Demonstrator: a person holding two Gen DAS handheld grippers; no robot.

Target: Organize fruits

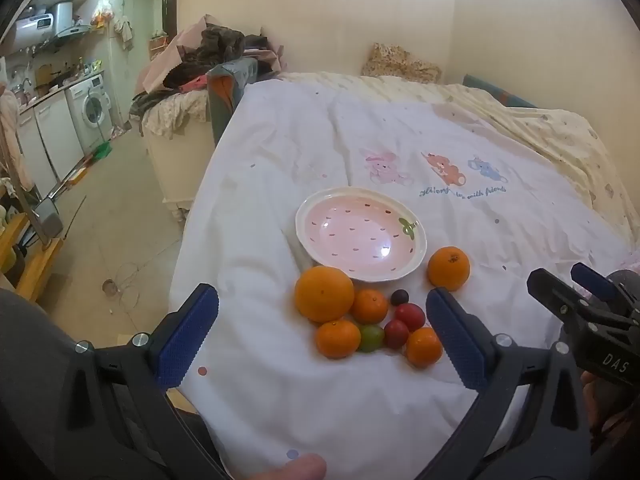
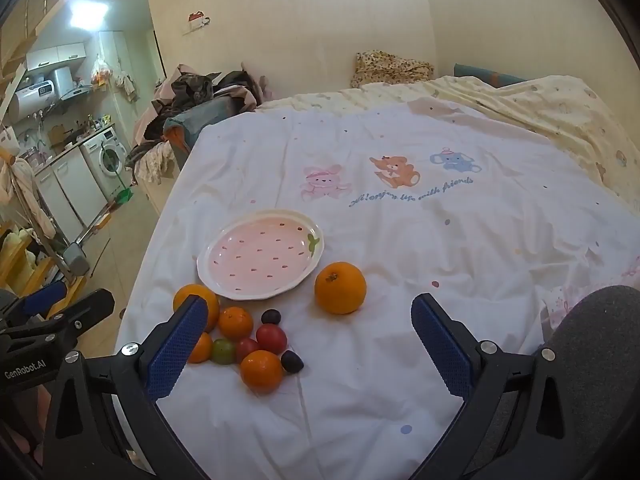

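Both your grippers are wide open and hold nothing. The lone orange (image 2: 340, 288) lies right of the plate (image 2: 260, 254), ahead of your right gripper (image 2: 310, 344), which is nearer to it. The fruit pile (image 1: 368, 322) sits before your left gripper (image 1: 322, 334).

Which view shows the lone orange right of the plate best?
Right wrist view: the lone orange sits whole and unobstructed between the open claw's fingers, clear of the plate. Left wrist view shows it whole too, but farther off-centre, just beyond that claw's right finger.
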